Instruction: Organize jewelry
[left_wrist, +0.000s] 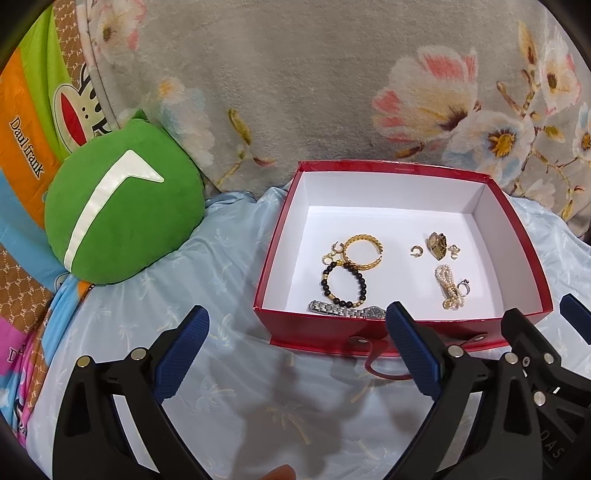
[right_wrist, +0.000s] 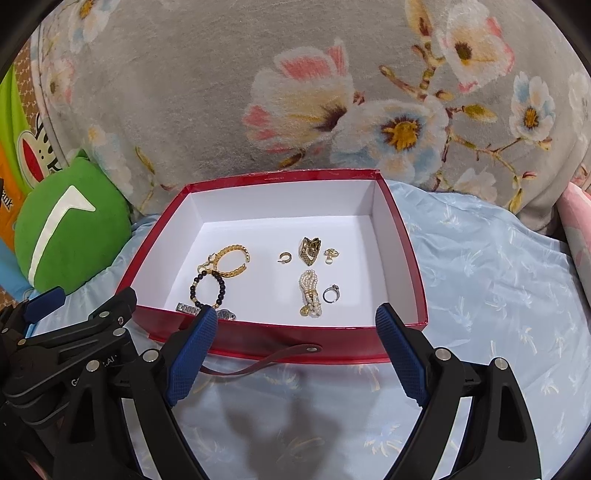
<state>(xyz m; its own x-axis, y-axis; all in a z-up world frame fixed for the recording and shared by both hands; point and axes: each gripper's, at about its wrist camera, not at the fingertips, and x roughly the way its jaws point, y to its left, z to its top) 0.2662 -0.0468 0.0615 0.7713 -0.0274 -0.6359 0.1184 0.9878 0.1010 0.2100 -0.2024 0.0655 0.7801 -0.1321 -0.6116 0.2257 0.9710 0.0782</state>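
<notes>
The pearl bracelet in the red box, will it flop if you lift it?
Probably. The pearl bracelet lies bunched in folded strands, so it likely droops. Its round beads look smooth, so they might slip from a pinch. It looks small, likely light.

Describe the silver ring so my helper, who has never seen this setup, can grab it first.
Find the open red box on the pale blue sheet. On its white floor, look at the right-hand cluster, just right of the bunched pearl strand. The silver ring lies there: a plain silver band with a small stone, the only silver piece on that side, among gold ones.
</notes>
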